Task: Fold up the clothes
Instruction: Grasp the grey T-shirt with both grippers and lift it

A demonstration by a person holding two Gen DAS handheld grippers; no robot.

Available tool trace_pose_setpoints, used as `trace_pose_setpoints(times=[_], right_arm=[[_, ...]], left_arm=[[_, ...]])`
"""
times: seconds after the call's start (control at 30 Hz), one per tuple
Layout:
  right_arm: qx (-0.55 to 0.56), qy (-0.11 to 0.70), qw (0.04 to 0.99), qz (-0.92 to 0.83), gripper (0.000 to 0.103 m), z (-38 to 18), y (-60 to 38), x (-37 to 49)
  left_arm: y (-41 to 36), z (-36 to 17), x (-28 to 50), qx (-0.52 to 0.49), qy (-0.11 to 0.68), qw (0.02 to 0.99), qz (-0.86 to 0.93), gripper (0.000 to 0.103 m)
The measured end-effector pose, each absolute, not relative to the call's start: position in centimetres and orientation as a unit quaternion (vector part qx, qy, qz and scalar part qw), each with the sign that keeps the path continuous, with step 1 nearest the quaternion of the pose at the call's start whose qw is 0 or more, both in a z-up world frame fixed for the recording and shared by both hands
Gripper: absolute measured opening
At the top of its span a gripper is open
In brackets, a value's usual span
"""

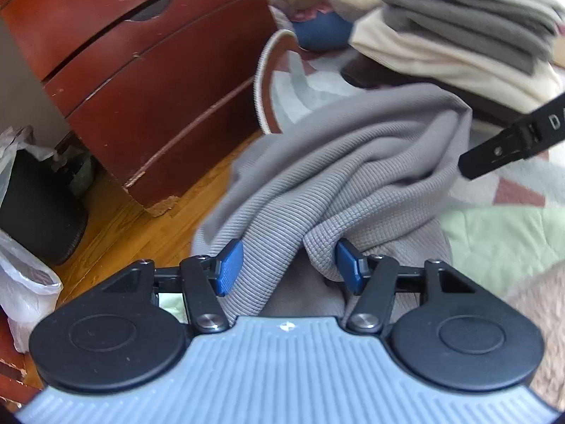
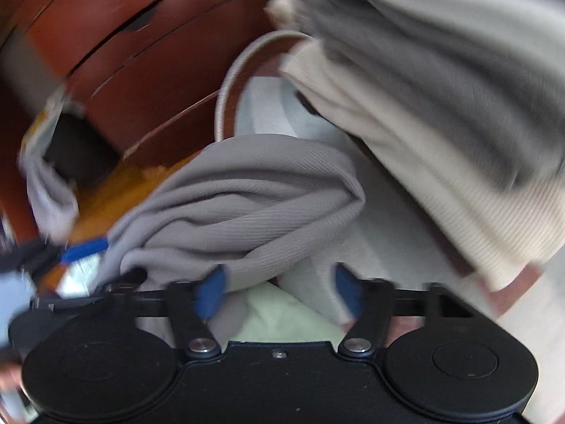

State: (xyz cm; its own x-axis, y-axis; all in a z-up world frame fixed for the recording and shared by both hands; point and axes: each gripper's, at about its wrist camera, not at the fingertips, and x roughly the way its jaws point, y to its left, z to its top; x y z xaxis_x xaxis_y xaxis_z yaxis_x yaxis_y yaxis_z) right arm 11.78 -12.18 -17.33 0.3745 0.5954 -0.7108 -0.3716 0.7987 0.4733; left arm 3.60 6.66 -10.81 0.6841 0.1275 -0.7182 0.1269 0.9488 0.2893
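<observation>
Left wrist view, biggest first: red-brown dresser [image 1: 134,70] at upper left on a wood floor [image 1: 141,226], patterned quilt [image 1: 501,236] under the work area, stack of folded clothes [image 1: 459,28] at upper right in cream and grey layers. Grey ribbed garment [image 1: 339,176] lies bunched in the middle, draped over the quilt's edge toward the floor, creased and not flat. Bin with plastic liner [image 1: 24,282] at far left.

Left gripper [image 1: 289,266]: blue pads spread, a thick roll of the garment sitting between them and touching both. Whether it is truly clamped or just resting there, cannot tell; the gap is wide. Right gripper [image 2: 279,289]: fingers spread, a fold of the garment against the left pad, the other pad clear of cloth, quilt visible through the gap. Looks like no firm pinch.

Step, as a judgement: garment is being handled mid-fold or gathered for placing. The bunched shape fits either spreading it out or moving a rough fold toward the stack; frames do not settle which. Either way both grippers need a secure hold on an edge, since the cloth is soft and will sag or slide off the quilt's edge.

View differences: left wrist is sharp, shows rib texture, the bin, and one right finger [image 1: 508,141] entering from the right. Right wrist is motion-blurred, shows the stack looming much nearer at upper right, and the left gripper only as a smear at lower left.
</observation>
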Motion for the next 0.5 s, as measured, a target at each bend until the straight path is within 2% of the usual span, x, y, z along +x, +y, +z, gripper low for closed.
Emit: trace_pose_setpoints(times=[0.1, 0.17, 0.27, 0.3, 0.33, 0.37, 0.4, 0.43, 0.47, 0.5], right_arm=[[0.159, 0.498, 0.805, 0.279, 0.090, -19.3, -11.8, 13.1], [0.112, 0.490, 0.817, 0.283, 0.091, -20.0, -9.7, 13.4], [0.139, 0.489, 0.809, 0.295, 0.090, -21.8, -7.6, 14.7], [0.168, 0.484, 0.805, 0.299, 0.082, -22.3, -7.6, 15.1], [0.185, 0.472, 0.803, 0.314, 0.056, -22.4, -7.6, 15.1], [0.181, 0.455, 0.807, 0.330, 0.043, -22.0, -7.4, 14.7], [0.166, 0.437, 0.815, 0.343, 0.021, -21.2, -7.4, 14.0], [0.150, 0.419, 0.822, 0.355, 0.017, -20.2, -7.4, 13.2], [0.141, 0.405, 0.826, 0.366, 0.016, -19.2, -7.6, 12.5], [0.137, 0.391, 0.830, 0.373, 0.015, -18.1, -7.9, 11.7]], left_arm=[[7.1, -10.7, 3.7, 0.141, 0.392, 0.909, -0.001, 0.067], [6.8, -11.7, 3.7, 0.166, 0.399, 0.902, 0.003, 0.103], [6.4, -14.4, 4.1, 0.205, 0.400, 0.893, -0.015, 0.103], [6.9, -15.0, 4.6, 0.189, 0.404, 0.895, -0.018, 0.103], [7.4, -15.5, 5.0, 0.173, 0.408, 0.896, -0.020, 0.102], [7.8, -15.9, 5.4, 0.157, 0.410, 0.898, -0.023, 0.089], [7.6, -15.2, 5.0, 0.152, 0.400, 0.903, -0.030, 0.078], [7.3, -14.4, 4.6, 0.146, 0.390, 0.908, -0.037, 0.053], [7.1, -13.6, 4.3, 0.140, 0.380, 0.913, -0.044, 0.038], [6.9, -12.8, 3.9, 0.134, 0.370, 0.918, -0.050, 0.030]])
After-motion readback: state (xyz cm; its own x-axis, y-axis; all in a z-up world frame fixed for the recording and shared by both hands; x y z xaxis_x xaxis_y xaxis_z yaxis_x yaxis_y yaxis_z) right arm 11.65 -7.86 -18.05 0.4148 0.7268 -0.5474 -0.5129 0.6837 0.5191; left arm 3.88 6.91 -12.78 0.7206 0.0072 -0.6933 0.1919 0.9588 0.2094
